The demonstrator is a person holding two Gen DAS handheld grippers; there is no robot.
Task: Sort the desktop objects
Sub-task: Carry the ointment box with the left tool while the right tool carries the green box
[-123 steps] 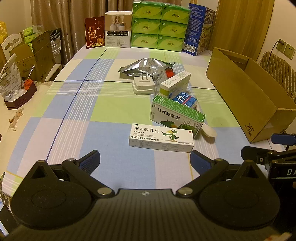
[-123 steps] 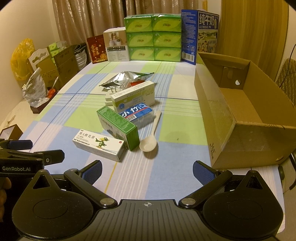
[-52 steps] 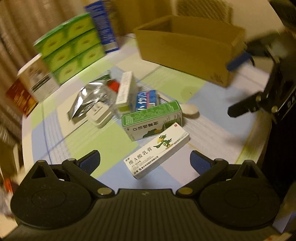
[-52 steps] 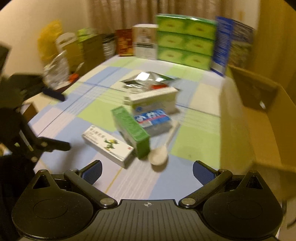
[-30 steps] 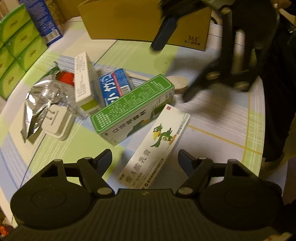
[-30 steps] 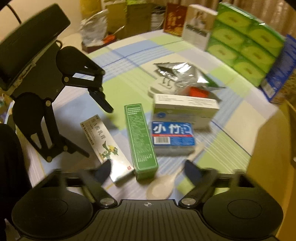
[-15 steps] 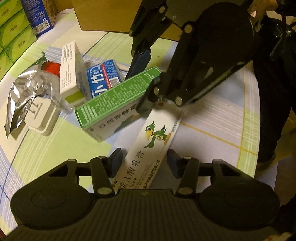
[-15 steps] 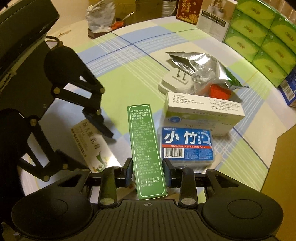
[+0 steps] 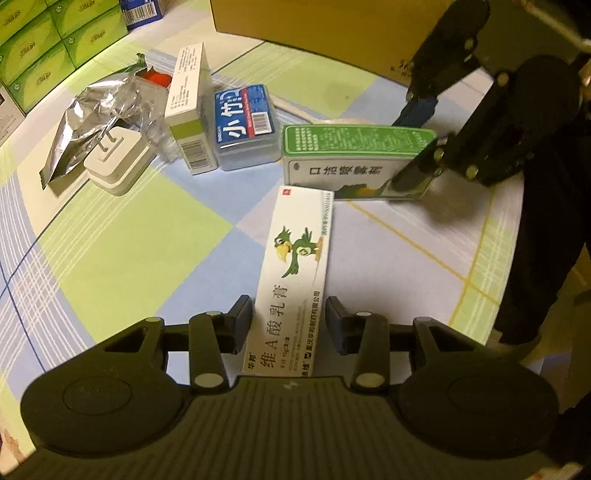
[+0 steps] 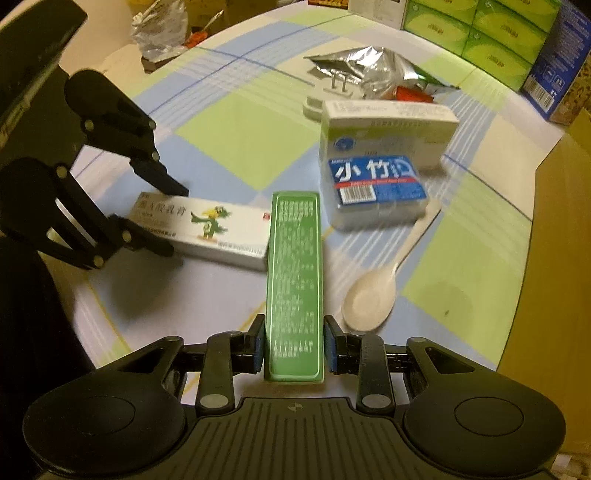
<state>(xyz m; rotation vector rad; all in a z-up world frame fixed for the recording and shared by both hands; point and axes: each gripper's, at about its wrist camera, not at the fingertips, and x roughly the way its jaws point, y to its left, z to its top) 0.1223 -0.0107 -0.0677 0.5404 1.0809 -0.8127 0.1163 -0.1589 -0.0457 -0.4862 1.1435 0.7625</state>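
A white ointment box with a green parrot (image 9: 295, 258) lies on the checked tablecloth, its near end between the pads of my left gripper (image 9: 288, 317), which is shut on it. In the right wrist view the same box (image 10: 207, 225) shows with the left gripper (image 10: 166, 219) clamped on its left end. My right gripper (image 10: 294, 349) is shut on the near end of a long green box (image 10: 294, 266). The left wrist view shows that green box (image 9: 351, 155) lying crosswise beyond the white box, the right gripper (image 9: 415, 144) on its right end.
A blue floss box (image 10: 375, 181), a white box with a green end (image 10: 388, 125), a white spoon (image 10: 373, 295), a white plug (image 9: 116, 162) and a foil bag (image 9: 85, 122) lie close behind. An open cardboard box (image 10: 561, 258) stands at the right; green tissue boxes (image 10: 476, 26) at the back.
Both grippers came down over the table and closed, the left on the white parrot box, the right on the green box. The green box has swung round away from the white box.
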